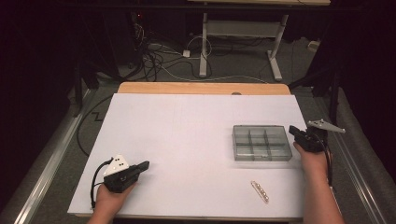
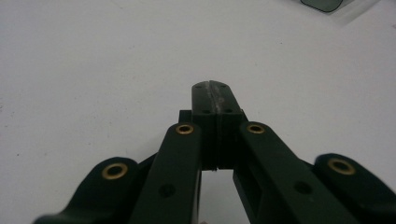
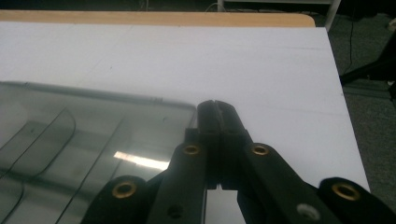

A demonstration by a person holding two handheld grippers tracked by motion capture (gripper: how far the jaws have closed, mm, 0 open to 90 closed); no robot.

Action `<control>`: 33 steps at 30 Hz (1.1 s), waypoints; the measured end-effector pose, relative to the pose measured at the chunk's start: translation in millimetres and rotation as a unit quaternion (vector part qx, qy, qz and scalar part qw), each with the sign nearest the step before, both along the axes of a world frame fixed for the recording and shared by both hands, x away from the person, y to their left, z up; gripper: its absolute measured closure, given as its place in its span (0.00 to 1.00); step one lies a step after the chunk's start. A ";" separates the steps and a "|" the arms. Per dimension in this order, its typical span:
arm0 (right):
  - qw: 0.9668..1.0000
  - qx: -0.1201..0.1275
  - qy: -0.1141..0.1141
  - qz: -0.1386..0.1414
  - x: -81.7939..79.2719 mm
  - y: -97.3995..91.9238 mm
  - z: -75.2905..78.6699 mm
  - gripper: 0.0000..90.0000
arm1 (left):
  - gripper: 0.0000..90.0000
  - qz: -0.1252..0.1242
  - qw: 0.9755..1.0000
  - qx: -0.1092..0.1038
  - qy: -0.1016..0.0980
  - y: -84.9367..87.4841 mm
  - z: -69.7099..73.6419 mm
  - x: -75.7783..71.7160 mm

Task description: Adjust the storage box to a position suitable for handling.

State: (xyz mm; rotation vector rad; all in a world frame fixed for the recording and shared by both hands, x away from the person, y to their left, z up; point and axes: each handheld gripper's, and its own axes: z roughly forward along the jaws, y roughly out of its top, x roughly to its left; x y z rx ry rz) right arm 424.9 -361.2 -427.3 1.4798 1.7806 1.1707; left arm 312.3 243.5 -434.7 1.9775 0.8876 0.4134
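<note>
Right gripper jaws closed, empty, right beside clear compartment box. Left gripper closed too, empty, over white board.

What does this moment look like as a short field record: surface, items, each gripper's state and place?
surface: white board on a wooden table
box: clear compartment box, lid shut, right half of the board
small item: pale strip with round studs, lying nearer the person than the box
left gripper: jaws shut, nothing between them, low over bare board at the near left
right gripper: jaws shut, nothing held, at the box's right edge
</note>
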 end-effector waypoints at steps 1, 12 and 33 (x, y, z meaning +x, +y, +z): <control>1.000 -0.002 0.002 0.000 4.7 -0.6 0.0 1.00 | 0.98 0.001 1.000 0.000 0.000 -0.1 0.0 0.0; 1.000 0.005 0.018 0.020 34.4 4.9 -4.0 1.00 | 0.98 0.002 1.000 -0.003 -0.003 0.6 -0.1 -0.6; 0.998 0.015 0.044 0.031 40.7 5.8 -6.2 1.00 | 0.98 0.003 1.000 -0.004 -0.002 0.9 0.0 -0.5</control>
